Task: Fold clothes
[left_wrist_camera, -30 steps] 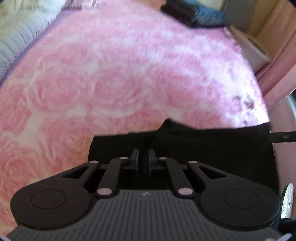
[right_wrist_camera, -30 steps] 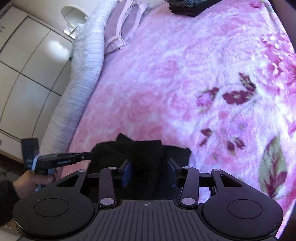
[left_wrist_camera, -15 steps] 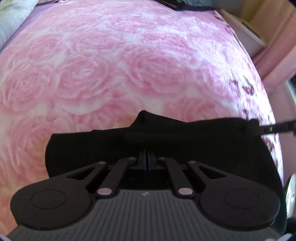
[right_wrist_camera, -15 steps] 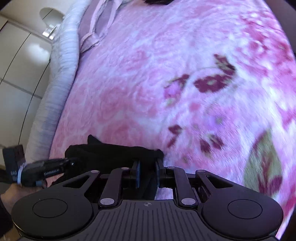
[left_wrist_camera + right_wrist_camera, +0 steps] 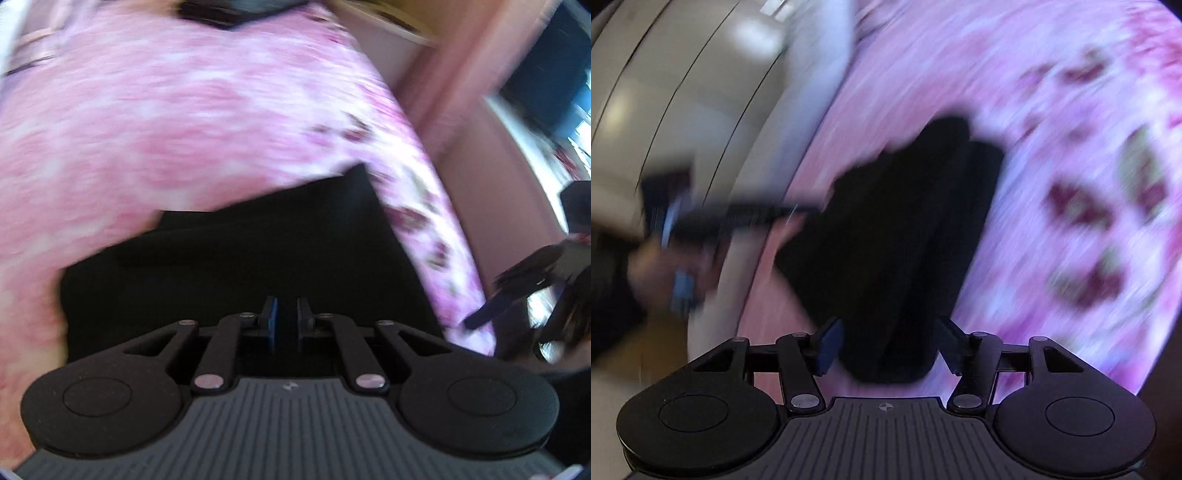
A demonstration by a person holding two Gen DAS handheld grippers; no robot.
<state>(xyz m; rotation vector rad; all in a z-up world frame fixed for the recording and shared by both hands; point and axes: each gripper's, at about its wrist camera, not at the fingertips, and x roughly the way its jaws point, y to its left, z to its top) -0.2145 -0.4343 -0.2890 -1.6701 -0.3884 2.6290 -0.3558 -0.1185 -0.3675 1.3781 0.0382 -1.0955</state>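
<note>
Black garment (image 5: 897, 236) between opening right gripper (image 5: 886, 343) jaws, on pink blanket (image 5: 1052, 110).

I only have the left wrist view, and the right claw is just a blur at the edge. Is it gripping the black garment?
Observer: No. In the right wrist view the right claw is opening, and the black garment lies between its pads with neither pressing it.
Operator: Does my left claw show there?
Observer: Yes, the left claw reaches in from the left, its tip at the garment's edge.
Operator: What's behind it?
Observer: White cabinet doors.
</note>
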